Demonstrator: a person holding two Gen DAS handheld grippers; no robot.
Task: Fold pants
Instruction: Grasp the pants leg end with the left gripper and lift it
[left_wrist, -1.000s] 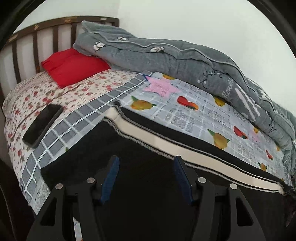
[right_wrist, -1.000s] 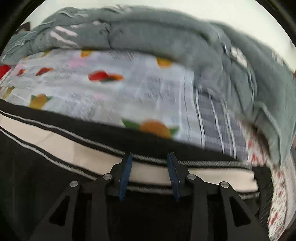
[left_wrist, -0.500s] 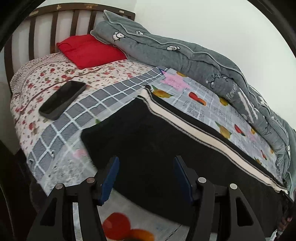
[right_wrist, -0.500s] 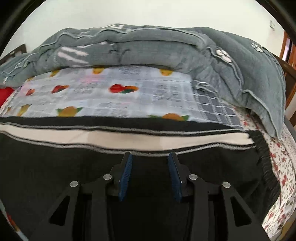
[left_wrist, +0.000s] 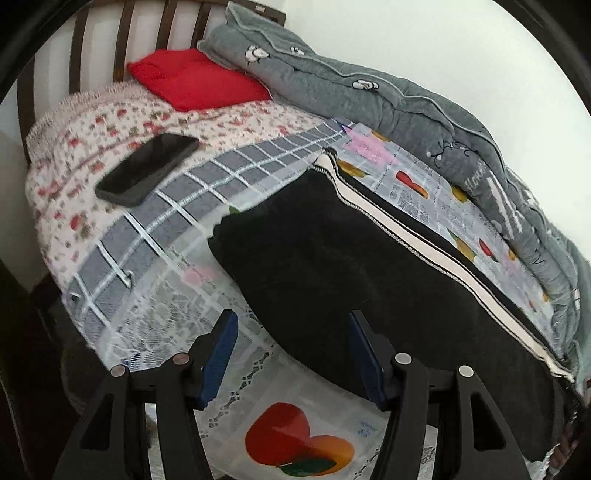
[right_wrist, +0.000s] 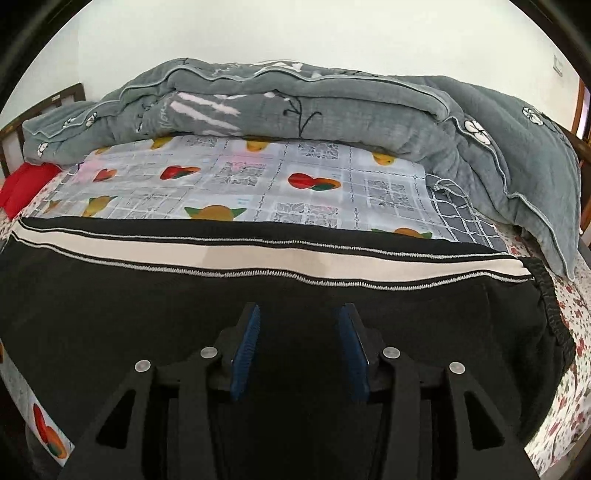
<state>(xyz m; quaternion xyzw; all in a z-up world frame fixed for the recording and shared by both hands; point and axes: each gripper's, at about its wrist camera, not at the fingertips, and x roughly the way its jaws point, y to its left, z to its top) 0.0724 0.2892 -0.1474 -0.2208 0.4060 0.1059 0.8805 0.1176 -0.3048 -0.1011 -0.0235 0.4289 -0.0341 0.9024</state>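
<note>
Black pants (left_wrist: 332, 254) with a cream side stripe lie flat along the bed, folded lengthwise. In the right wrist view the pants (right_wrist: 295, 295) fill the foreground, with the elastic waistband at the right end. My left gripper (left_wrist: 290, 325) is open and empty, raised above the near edge of the pants at the leg end. My right gripper (right_wrist: 297, 319) is open and empty, raised over the black fabric near the waistband end.
A black phone (left_wrist: 147, 168) lies on the floral sheet left of the pants. A red pillow (left_wrist: 195, 83) and a rolled grey quilt (right_wrist: 314, 107) sit along the far side. The fruit-print cloth (right_wrist: 258, 177) covers the bed under the pants. The bed edge is near me.
Both grippers have pulled back and up from the pants toward the near bed edge. The left view has swung left, showing more sheet and the phone. Both stay open.
</note>
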